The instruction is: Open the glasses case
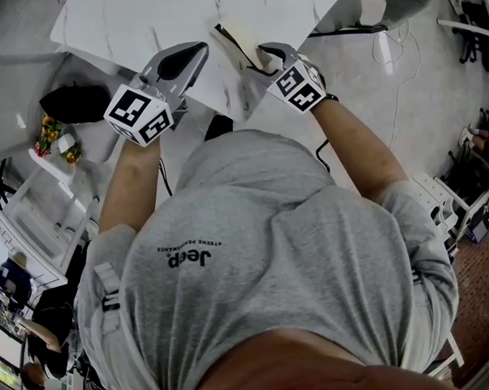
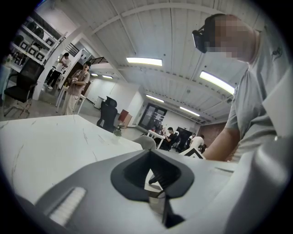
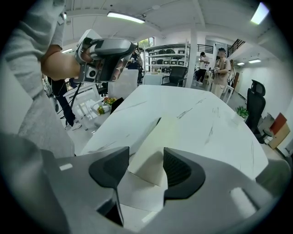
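Leaning over a white, marble-veined table (image 1: 140, 25), a person in a grey T-shirt (image 1: 271, 254) held a two-jaw gripper in each hand. The cream-coloured glasses case (image 3: 155, 141) lay flat at the near corner of the table, one end toward the person and a dark seam showing along its upper edge. The right gripper (image 3: 142, 167) pointed steeply down at that near end, its jaws set on either side of the case with the dark pads (image 3: 181, 171) clasping it. The left gripper (image 1: 196, 50) was held nearly level just beside the case, on its left and apart from it, its jaws drawn together. Black-and-white marker cubes (image 1: 140, 114) sat on both tools, close to the person's wrists. Beyond the table stretched a bright open office. Two people (image 3: 219, 64) stood by dark shelving (image 3: 171, 52) at the far end of the room, and a black office chair (image 3: 256, 107) stood off to the side under strip lighting.
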A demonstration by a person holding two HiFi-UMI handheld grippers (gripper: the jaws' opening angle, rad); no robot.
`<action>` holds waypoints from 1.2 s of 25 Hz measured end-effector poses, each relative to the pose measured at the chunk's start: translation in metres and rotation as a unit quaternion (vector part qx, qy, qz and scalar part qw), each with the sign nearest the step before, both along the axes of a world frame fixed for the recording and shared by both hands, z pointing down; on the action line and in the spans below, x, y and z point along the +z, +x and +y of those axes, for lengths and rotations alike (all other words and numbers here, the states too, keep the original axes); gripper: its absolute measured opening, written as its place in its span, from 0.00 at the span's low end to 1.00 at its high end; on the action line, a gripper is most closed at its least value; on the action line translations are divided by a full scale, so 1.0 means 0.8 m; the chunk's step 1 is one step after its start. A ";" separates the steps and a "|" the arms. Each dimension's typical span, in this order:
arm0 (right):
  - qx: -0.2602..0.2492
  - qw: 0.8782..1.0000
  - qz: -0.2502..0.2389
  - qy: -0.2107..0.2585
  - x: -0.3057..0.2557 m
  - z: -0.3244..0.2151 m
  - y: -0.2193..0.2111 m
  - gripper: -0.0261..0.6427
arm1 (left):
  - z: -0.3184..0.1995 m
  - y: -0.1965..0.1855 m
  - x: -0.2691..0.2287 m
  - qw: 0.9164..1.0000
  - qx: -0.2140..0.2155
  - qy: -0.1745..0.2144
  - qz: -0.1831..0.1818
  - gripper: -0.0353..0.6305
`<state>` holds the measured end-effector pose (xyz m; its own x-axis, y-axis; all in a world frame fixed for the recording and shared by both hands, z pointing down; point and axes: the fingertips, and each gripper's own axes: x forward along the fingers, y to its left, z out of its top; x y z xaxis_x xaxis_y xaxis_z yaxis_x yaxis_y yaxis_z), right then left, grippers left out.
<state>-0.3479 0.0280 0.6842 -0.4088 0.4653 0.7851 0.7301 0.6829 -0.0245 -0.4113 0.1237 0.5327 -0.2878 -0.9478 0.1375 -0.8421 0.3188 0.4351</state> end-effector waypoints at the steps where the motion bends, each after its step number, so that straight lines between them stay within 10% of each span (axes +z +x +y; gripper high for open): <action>1: 0.002 1.000 -0.001 -0.002 -0.001 -0.001 0.000 0.38 | -0.002 -0.001 0.000 1.000 0.002 0.001 0.000 0.12; 30: 0.155 0.988 -0.001 0.016 0.016 -0.113 -0.027 0.10 | -0.039 -0.012 0.007 0.999 0.040 -0.009 0.004 0.12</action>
<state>-0.3695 -0.0622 0.6971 -0.5286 0.2927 0.7968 0.4864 0.8737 0.0018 -0.4209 0.0928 0.5383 -0.2094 -0.9650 0.1576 -0.8617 0.2583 0.4367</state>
